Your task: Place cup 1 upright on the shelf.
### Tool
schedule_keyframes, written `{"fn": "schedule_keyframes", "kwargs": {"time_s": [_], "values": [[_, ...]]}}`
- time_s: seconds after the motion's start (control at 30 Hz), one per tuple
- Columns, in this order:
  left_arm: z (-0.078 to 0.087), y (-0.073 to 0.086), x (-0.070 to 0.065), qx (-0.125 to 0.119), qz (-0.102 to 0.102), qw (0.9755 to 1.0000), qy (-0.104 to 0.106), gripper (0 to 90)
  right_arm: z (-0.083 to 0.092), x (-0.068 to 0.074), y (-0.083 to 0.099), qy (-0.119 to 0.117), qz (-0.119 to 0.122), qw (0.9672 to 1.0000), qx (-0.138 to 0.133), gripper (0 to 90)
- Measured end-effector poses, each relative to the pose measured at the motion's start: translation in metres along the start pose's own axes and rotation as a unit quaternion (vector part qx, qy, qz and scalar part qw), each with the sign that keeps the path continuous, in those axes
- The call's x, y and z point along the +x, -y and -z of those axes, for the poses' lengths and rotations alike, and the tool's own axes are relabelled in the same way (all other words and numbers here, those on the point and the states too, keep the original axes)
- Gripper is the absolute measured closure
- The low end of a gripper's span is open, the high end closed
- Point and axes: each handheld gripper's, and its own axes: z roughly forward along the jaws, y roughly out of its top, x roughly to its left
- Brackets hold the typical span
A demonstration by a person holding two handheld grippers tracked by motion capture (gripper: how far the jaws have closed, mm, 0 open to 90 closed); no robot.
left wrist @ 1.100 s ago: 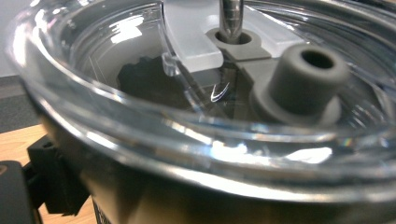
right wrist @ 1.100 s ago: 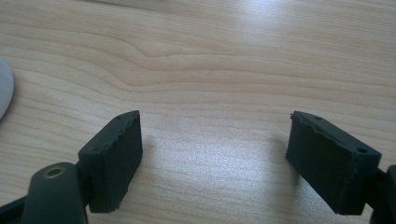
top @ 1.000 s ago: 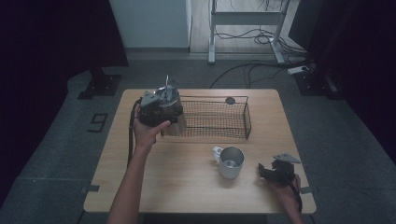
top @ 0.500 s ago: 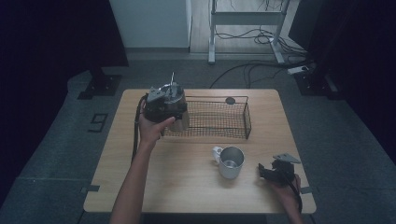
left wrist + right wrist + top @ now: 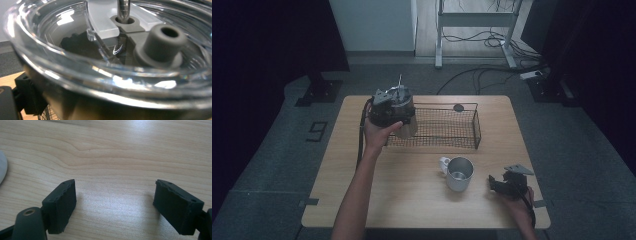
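1. A person's left hand (image 5: pixel 379 131) held the left gripper (image 5: pixel 393 106) raised over the near-left corner of a wire basket (image 5: pixel 447 129) on a wooden table (image 5: pixel 402 180).
2. That gripper was clamped on a metal container (image 5: pixel 404 117) with a clear lid (image 5: pixel 75 62); in the left gripper view the lid sat right against the camera, showing a grey spout (image 5: pixel 166 41) and a metal rod (image 5: pixel 123 10) rising through a hole.
3. The container hung just above the basket's left end, its rod pointing upward.
4. A small dark disc (image 5: pixel 458 107) lay by the basket's far rim.
5. A metal mug (image 5: pixel 459 173) with a white handle stood on the table in front of the basket, apart from it.
6. The right gripper (image 5: pixel 507 184) rested low at the near-right corner of the table, near the mug; the right gripper view showed its jaws spread wide over bare wood, holding nothing.
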Motion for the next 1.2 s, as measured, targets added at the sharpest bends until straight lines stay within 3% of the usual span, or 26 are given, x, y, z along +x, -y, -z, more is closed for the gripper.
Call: {"fn": "schedule_keyframes", "kwargs": {"time_s": [0.33, 0.63, 1.2], "values": [[-0.01, -0.003, 0.005, 0.004, 0.001, 1.0, -0.002, 3.6, 0.0, 0.0, 0.0, 0.0, 0.0, 1.0, 0.001, 18.2], [-0.016, -0.006, 0.015, -0.001, 0.014, 0.9999, 0.0, 3.6, 0.0, 0.0, 0.0, 0.0, 0.0, 1.0, 0.001, 18.2], [-0.04, -0.001, 0.035, 0.015, 0.03, 0.9993, -0.019, 3.6, 0.0, 0.0, 0.0, -0.001, 0.001, 1.0, 0.0, 18.4]]}}
